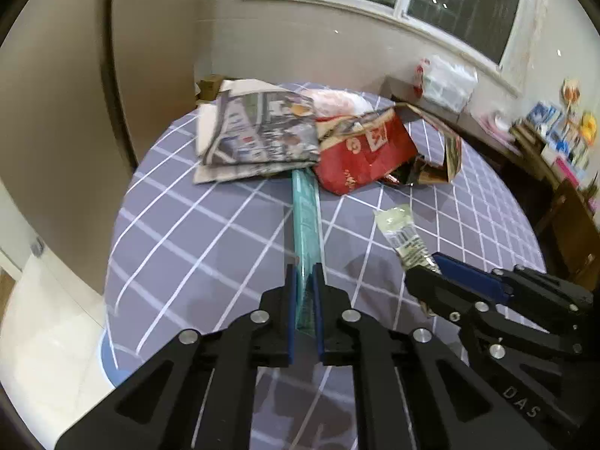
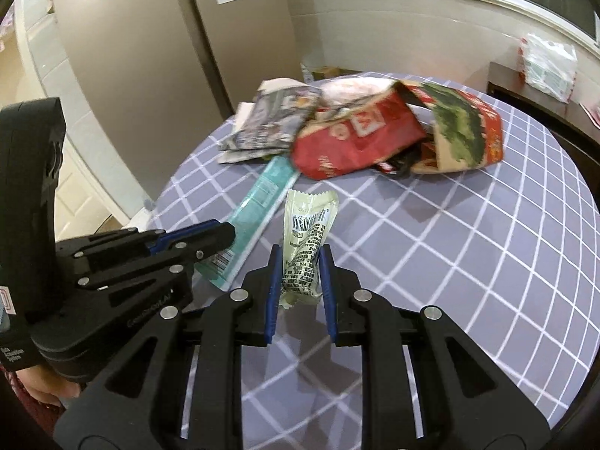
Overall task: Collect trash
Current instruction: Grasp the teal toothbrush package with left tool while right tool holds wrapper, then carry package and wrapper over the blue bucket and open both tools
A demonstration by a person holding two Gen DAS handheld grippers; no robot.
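Teal packet's (image 1: pixel 305 221) far end under newspapers (image 1: pixel 258 131)

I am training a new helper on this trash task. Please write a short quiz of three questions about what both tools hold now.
1. True or false: the left tool is shut on the teal pack.
2. Which item is between the fingers of the right tool?
A. red bag
B. green wrapper
C. newspaper
3. Fill in: the red bag lies on the ____ cloth.

Key
1. True.
2. B, the green wrapper.
3. Checked.
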